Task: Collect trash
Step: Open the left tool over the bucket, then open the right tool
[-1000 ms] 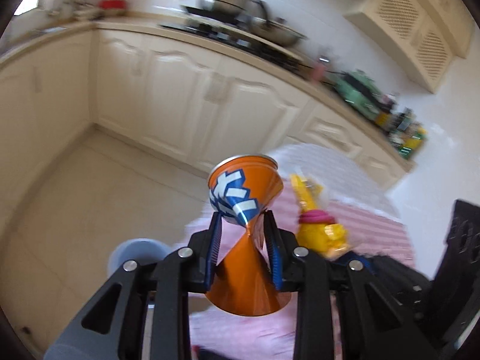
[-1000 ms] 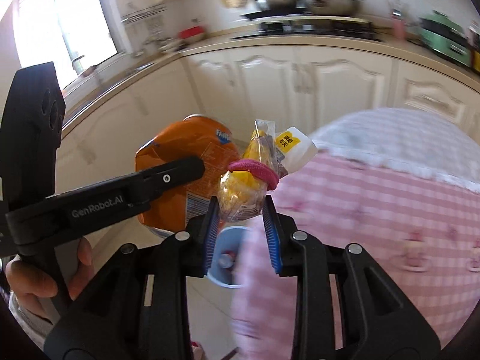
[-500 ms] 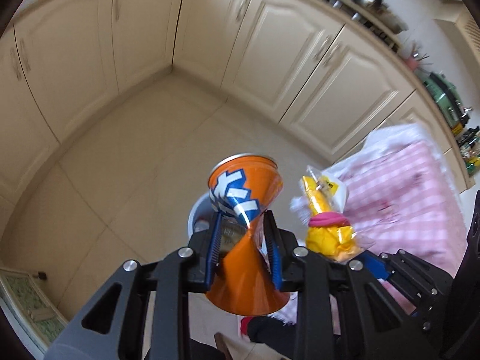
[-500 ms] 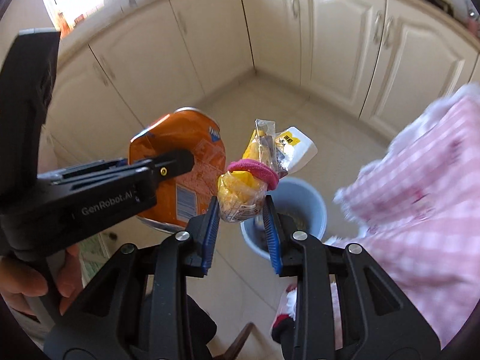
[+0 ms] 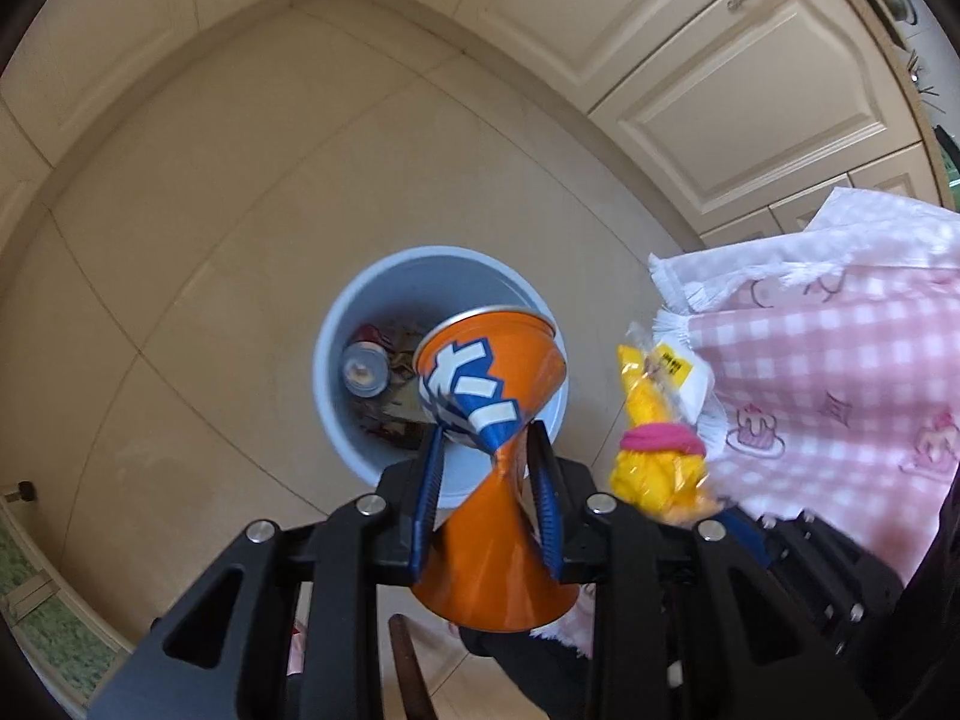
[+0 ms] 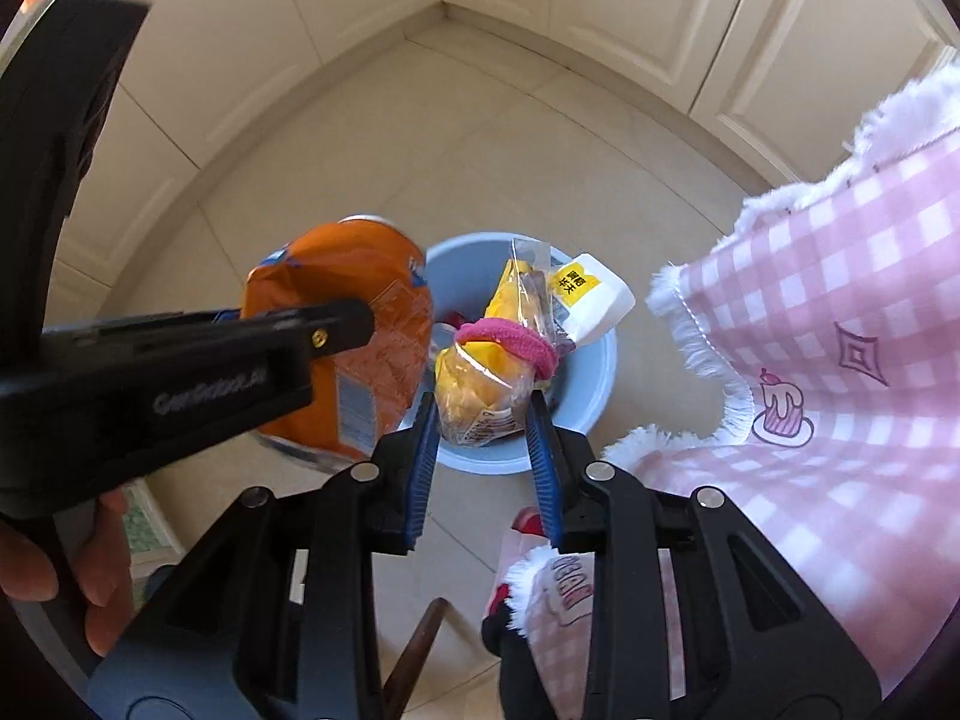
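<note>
Left gripper [image 5: 486, 450] clamped on crushed orange can [image 5: 492, 396], pinched at its squashed waist, top end flared out over the bin [image 5: 336, 360]. Right gripper [image 6: 480, 420] clamped on a clear bag [image 6: 480, 378] of yellow food, pink band [image 6: 510, 342] round its neck, white and yellow label at the top. Both point steeply down, side by side, can and bag just apart, both above the bin's mouth. Bin is light blue, round, on the tile floor [image 5: 240, 180], just beside the corner of the pink checked tablecloth [image 5: 840, 372]. Inside the bin: another can [image 5: 363, 363] and some wrappers, details unclear. A hand [image 6: 78, 564] grips the left gripper's handle at the right view's left edge. Cream cabinets [image 5: 720, 90] run along the floor's far edges.
</note>
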Demonstrator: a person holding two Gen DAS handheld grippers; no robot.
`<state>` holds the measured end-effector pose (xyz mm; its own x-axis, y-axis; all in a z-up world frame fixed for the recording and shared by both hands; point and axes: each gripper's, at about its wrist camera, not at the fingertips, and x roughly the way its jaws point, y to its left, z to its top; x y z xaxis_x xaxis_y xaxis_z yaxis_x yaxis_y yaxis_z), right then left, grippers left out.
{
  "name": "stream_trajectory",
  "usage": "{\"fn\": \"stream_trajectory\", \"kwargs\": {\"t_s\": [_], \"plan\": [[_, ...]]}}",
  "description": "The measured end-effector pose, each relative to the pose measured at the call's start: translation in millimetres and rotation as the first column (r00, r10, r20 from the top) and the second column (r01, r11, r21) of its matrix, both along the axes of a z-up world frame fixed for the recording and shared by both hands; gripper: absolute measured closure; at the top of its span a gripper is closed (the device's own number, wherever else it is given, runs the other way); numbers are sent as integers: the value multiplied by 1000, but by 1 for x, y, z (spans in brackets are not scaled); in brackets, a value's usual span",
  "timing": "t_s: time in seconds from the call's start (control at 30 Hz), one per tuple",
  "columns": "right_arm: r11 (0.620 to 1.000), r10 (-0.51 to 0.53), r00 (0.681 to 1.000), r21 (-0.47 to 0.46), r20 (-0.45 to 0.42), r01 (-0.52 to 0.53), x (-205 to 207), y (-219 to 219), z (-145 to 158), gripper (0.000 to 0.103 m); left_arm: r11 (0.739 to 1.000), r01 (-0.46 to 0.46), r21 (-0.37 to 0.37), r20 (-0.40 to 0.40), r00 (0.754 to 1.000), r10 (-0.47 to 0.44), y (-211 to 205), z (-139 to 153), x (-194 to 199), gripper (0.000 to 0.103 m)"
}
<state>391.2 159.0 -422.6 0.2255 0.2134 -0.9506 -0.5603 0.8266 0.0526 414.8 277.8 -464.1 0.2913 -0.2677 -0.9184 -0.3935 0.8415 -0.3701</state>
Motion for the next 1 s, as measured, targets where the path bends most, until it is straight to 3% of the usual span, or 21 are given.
{"fn": "stream_trajectory", "kwargs": {"t_s": [0.33, 0.37, 0.43, 0.47, 0.63, 0.87, 1.0], "plan": [[999, -49, 997, -17, -57, 48, 31, -11, -39, 74, 999, 25, -48, -24, 999, -26, -7, -22, 26, 73], [998, -54, 997, -17, -57, 53, 32, -12, -39, 74, 998, 24, -52, -21, 999, -25, -7, -24, 28, 70], [998, -57, 996, -12, -64, 56, 34, -12, -41, 74, 998, 9, -68, 4, 1000, -9, -5, -23, 26, 53], [998, -58, 996, -9, -66, 58, 34, -12, -42, 74, 997, 5, -75, 24, 1000, -3, -4, -23, 27, 53], [998, -62, 994, 0, -90, 62, 35, -12, -43, 74, 1000, 8, -23, -6, 1000, -8, -3, -27, 25, 53], [997, -69, 990, 22, -121, 72, 47, -15, -44, 73, 998, -60, 18, -85, 995, 61, 15, -38, -5, 48], [996, -77, 989, 37, -124, 82, 51, -14, -44, 72, 995, -93, 19, -88, 992, 95, 25, -37, -22, 48]]}}
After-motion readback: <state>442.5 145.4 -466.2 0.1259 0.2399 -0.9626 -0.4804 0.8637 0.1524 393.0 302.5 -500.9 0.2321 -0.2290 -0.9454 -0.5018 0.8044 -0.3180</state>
